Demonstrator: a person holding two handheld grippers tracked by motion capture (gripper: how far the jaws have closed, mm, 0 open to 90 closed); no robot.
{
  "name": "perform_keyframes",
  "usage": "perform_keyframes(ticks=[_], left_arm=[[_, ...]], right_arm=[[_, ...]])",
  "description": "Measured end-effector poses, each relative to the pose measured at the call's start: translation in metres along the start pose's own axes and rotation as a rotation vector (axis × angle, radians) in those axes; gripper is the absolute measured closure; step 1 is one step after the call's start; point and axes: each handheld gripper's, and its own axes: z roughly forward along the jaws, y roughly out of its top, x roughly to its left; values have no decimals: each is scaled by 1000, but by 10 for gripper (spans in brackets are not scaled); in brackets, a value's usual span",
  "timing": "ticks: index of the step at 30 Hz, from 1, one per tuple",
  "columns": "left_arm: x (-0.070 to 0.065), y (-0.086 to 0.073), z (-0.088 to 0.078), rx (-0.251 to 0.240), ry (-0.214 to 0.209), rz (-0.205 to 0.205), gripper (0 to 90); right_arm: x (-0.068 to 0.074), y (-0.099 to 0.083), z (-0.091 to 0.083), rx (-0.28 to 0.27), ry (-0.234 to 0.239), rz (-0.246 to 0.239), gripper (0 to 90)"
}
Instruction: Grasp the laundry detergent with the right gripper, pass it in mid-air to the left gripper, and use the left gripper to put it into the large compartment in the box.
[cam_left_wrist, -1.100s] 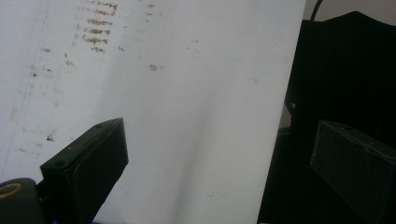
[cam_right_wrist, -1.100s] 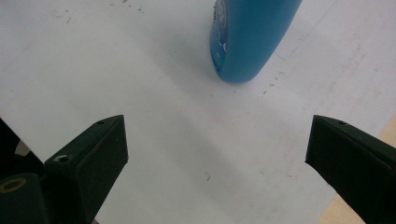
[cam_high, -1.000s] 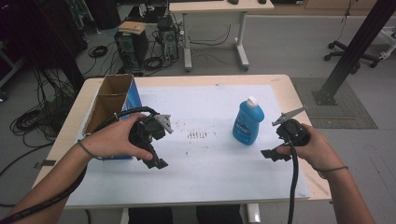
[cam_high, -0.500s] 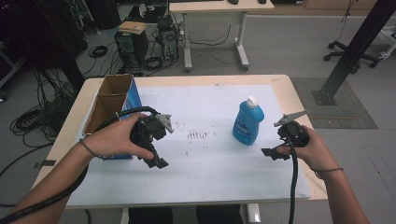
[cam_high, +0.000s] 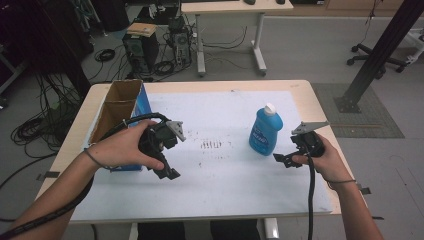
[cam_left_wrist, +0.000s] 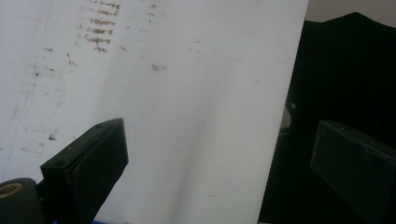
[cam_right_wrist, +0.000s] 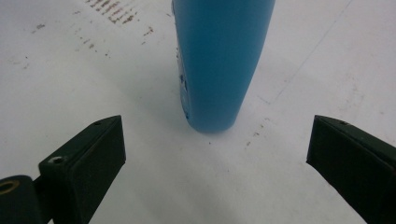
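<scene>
- The top of the blue translucent plastic bottle with a white cap (cam_right_wrist: 219, 60) is cut off in the right gripper view, where only its lower body and rounded base are seen.
- A label on the bottle's front is seen in the high view (cam_high: 265, 130), but its print is too small to be read.
- The bottle is stood upright on the white sheet covering the wooden table (cam_high: 235, 200), right of centre, and is filled with blue liquid.
- The right gripper (cam_high: 287, 159) is held just beside the bottle, on its near right side, without touching it; in its own view (cam_right_wrist: 215, 158) the jaws are seen spread wide, with the bottle's base between and beyond them.
- The left gripper (cam_high: 167, 167) is held over the sheet near the open brown cardboard box with a blue side (cam_high: 117, 107); in its own view (cam_left_wrist: 219, 158) the jaws are spread wide with nothing between them.
- Part of the box's blue side is hidden behind the left hand (cam_high: 122, 147).
- Rows of small brown marks (cam_high: 212, 145) are seen on the sheet between the grippers; whether they are writing or stains cannot be told.
- In the left gripper view a dark mass (cam_left_wrist: 345, 74) past the sheet's edge is too dim to be made out.
</scene>
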Motion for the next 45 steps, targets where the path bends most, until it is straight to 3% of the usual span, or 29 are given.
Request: perform_keyframes(ticks=[7,20,23,25,26,45], left_arm=[[1,-1,3,6,-5,-1,42],[2,-1,6,6,-12,-6,42],[2,-1,7,6,-12,-6,42],[1,-1,7,7,-13,-5,42],[1,-1,7,7,-13,-5,42],[0,0,7,3,-13,-4,42]], right_arm=[[-2,-3,10,-65,5,20,39],[-4,-3,24,-131,15,39,37],[-5,-2,29,-172,14,45,37],[-5,-2,29,-172,14,45,37],[-5,-1,33,-206,20,46,37],[-3,4,44,-258,42,39,26]])
